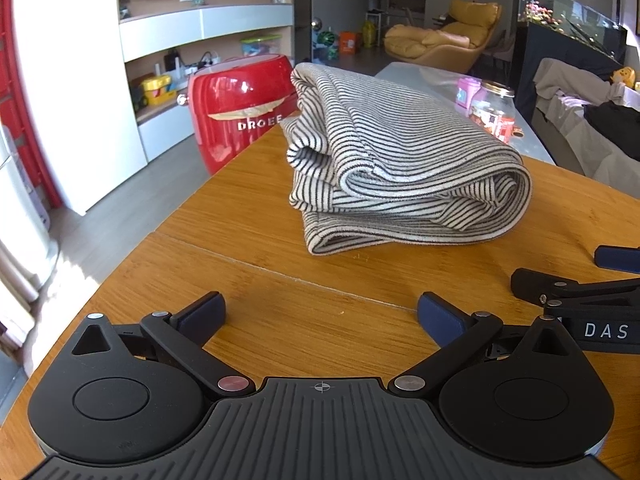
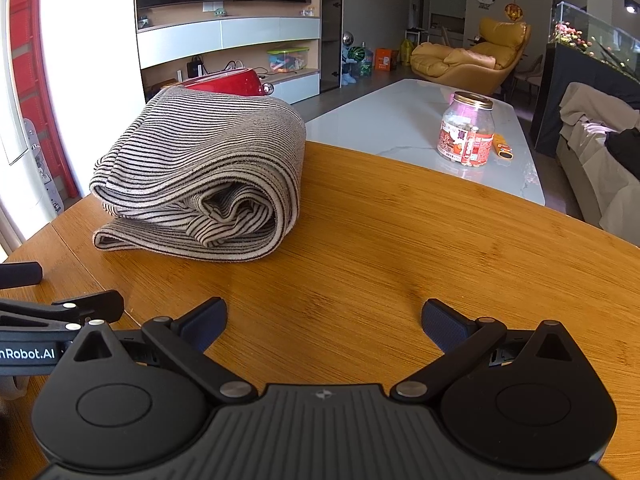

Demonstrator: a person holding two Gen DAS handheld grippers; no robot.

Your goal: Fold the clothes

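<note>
From the left wrist, your left tongs (image 1: 321, 316) hang spread wide and empty over the tabletop (image 1: 248, 240). The striped cloth (image 1: 400, 160) lies ahead of them, well apart, already folded into a thick bundle. It looks soft, light and limp, so take it by a doubled edge rather than a single layer. A red case (image 1: 240, 104) beyond reads "DROEE"; the right tongs (image 1: 616, 276) at the frame's right edge show "DAS".

From the right wrist, your right tongs (image 2: 324, 320) are likewise spread and empty. The cloth (image 2: 208, 168) sits to their left. The left tongs (image 2: 20, 292) carry "nRobot.AI". A jar (image 2: 466, 132) stands on the white table beyond, its label unreadable.
</note>
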